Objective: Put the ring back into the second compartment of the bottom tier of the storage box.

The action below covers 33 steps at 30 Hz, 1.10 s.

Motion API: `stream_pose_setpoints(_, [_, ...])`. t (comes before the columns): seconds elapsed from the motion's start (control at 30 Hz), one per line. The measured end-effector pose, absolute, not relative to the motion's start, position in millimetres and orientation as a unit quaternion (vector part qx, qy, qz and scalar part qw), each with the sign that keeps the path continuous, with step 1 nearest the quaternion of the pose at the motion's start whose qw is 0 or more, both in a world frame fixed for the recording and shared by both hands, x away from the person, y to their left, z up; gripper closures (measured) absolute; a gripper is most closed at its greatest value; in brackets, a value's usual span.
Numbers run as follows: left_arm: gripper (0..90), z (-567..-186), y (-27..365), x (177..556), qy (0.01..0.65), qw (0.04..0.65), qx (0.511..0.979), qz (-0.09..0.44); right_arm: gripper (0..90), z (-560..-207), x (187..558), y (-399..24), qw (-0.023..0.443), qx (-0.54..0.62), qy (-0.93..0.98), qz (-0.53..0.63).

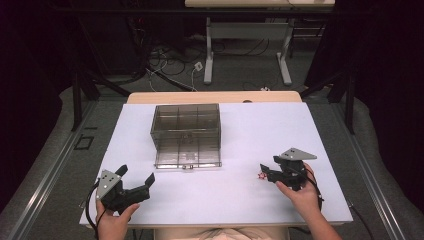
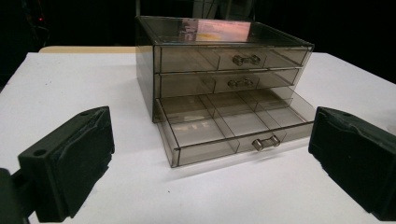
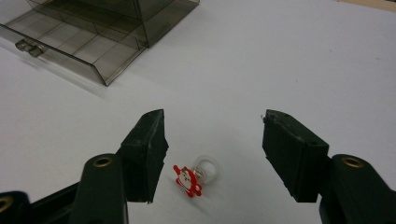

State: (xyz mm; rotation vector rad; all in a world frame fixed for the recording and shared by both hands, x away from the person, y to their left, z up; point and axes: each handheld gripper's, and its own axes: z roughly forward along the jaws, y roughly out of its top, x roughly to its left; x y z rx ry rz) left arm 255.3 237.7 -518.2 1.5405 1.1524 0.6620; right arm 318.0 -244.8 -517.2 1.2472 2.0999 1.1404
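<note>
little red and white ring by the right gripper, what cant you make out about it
- Ring, right gripper view: the left pad covers its near edge, and the red figure's detail is too small.
- High view: just a red speck; shape unreadable.
- Whether a pad touches it: unclear.

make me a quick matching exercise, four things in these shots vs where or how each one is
Things:
1. bottom drawer
2. top drawer
3. santa ring
4. left hand-held gripper

States:
A. lying on the white table between open jaws
B. pulled out, compartments bare
C. pushed in
D. open, nothing between its jaws

Pairs: 1-B, 2-C, 3-A, 4-D
</note>
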Motion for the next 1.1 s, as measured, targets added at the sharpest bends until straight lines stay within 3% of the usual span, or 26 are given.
stream_pose_setpoints(1.1, [0.4,-519,237,256,0.481,0.523,0.648,0.272,40.2,-554,315,-230,0.219,0.476,0.766,0.373])
